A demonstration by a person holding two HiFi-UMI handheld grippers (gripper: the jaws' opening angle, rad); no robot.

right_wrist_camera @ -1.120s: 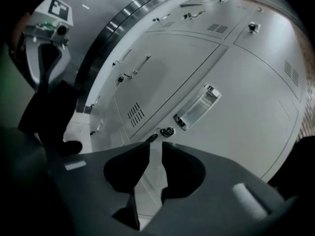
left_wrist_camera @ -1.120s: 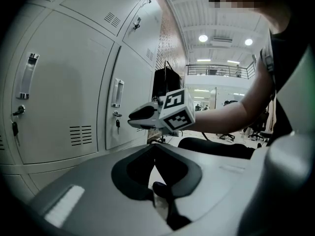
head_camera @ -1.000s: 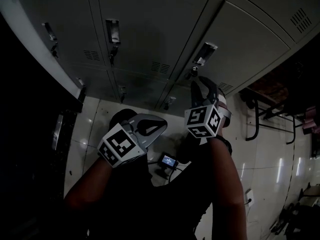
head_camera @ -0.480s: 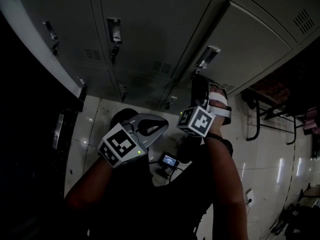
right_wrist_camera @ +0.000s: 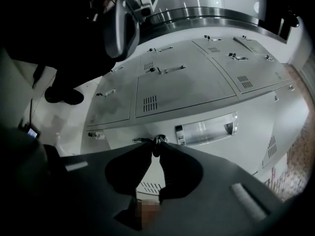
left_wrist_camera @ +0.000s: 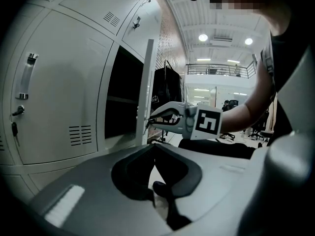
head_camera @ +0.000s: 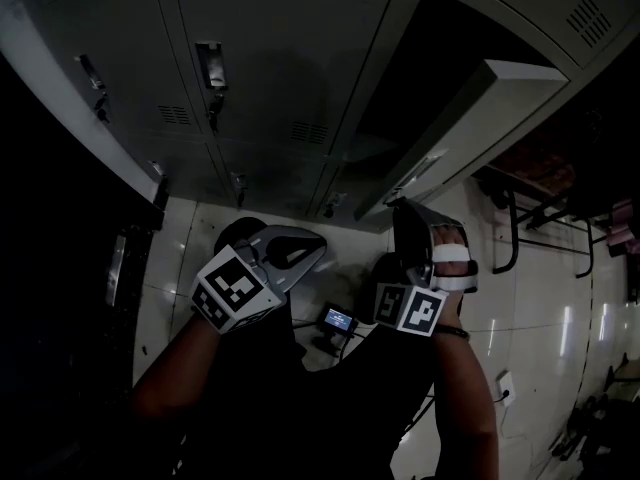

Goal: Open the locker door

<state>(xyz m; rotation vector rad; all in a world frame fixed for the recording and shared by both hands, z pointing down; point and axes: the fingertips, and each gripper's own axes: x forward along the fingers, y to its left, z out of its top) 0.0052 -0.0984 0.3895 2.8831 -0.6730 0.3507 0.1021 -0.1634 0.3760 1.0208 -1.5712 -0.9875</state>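
Note:
The grey locker door (head_camera: 480,108) stands swung out from its dark compartment (head_camera: 430,58). My right gripper (head_camera: 399,206) is at the door's lower edge, shut on the small metal key (right_wrist_camera: 158,139) beside the handle recess (right_wrist_camera: 206,128). In the left gripper view the right gripper (left_wrist_camera: 147,122) pinches at the edge of the open door (left_wrist_camera: 146,82). My left gripper (head_camera: 320,246) hangs to the left, away from the lockers, its jaws together with nothing in them.
Closed locker doors with handles (head_camera: 210,66) fill the wall to the left. A dark cabinet (head_camera: 60,218) stands at far left. A metal chair frame (head_camera: 530,218) is at the right. A small lit device (head_camera: 338,320) lies on the tiled floor by the person's feet.
The right gripper's jaws closed on the key and drew back toward the person. The locker door swung out with it, from shut to open. The left gripper barely moved.

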